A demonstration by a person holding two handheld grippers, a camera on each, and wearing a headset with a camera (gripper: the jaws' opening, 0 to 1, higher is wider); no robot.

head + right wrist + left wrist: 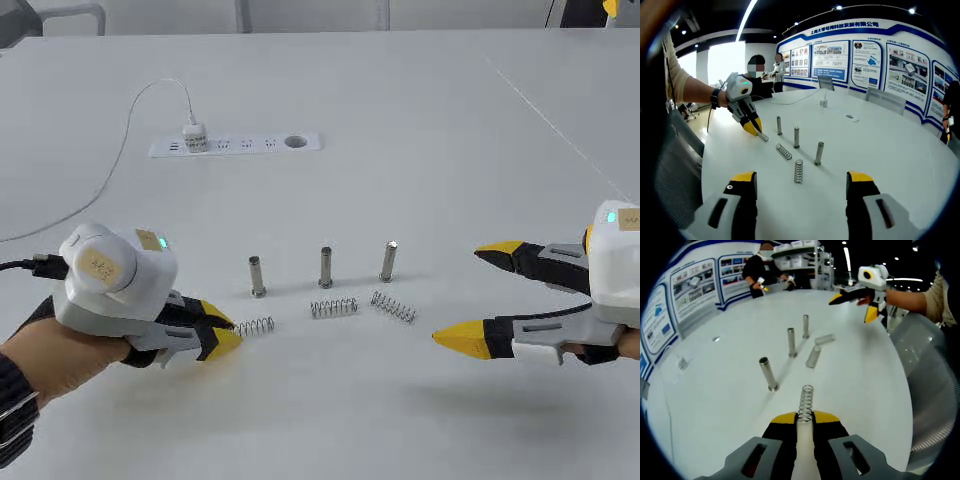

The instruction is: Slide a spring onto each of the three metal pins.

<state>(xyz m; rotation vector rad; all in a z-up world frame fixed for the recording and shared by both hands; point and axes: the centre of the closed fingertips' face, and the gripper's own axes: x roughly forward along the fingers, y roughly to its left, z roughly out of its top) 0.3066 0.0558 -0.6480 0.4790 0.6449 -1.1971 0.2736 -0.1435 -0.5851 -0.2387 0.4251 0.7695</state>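
Near end of left spring [256, 326] is hidden between the yellow tips of the left gripper [218, 338]. Can't tell if the coil rests on the table [420, 120] or sits slightly lifted. Right gripper [462, 296] housing is cut off at the head view's right edge.

Left gripper is pinched tight on the left spring. The coil sticks straight out past the tips, its free end near the base of the left pin [257, 277], not touching. Right gripper jaws are spread wide and hold nothing; it sits off to the right of the right spring [393, 306], well apart.

Middle spring [334, 308] lies flat just in front of the middle pin [326, 267]. Right spring lies angled in front of the right pin [389, 261].

Pins are upright plain metal cylinders with small flared bases, all bare, in a row. Springs are thin open-wound wire coils. Table is matte white. Gripper tips are yellow wedges on black and grey jaws, with white housings. White power strip [235, 144] with a plugged charger [195, 133] lies beyond the pins.
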